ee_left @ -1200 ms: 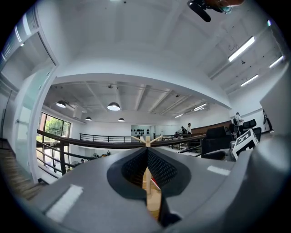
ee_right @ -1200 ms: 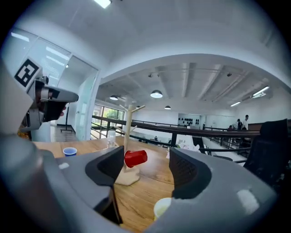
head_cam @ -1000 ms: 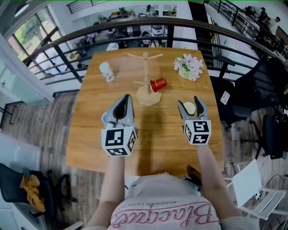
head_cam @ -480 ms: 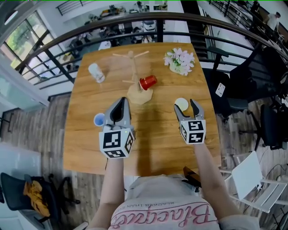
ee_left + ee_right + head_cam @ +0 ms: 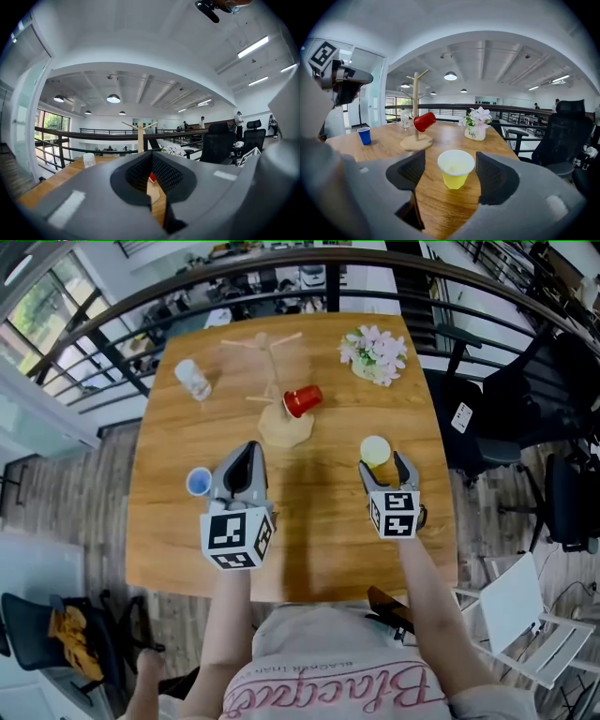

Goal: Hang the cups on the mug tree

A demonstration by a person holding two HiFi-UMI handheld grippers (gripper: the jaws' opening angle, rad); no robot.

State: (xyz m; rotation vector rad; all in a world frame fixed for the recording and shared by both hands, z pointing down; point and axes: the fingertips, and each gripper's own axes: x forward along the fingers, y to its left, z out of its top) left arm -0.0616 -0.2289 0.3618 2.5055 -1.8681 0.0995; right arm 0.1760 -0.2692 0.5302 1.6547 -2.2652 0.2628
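Both grippers have sunk toward the table (image 5: 319, 531). Right gripper (image 5: 382, 465): jaws, just opening, stand wide either side of the upright yellow cup (image 5: 455, 171), not touching it. Left gripper (image 5: 247, 452): closed, empty, blue cup (image 5: 198, 482) just beside it. Only the right gripper view resolves "Life" on the flowerpot (image 5: 475, 133). Red cup (image 5: 423, 121) hangs on the mug tree (image 5: 416, 101).

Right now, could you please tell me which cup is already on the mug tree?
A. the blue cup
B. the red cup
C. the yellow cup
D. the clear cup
B: the red cup hangs tilted on a low peg of the tree, while the yellow cup, blue cup and clear cup rest on the table.
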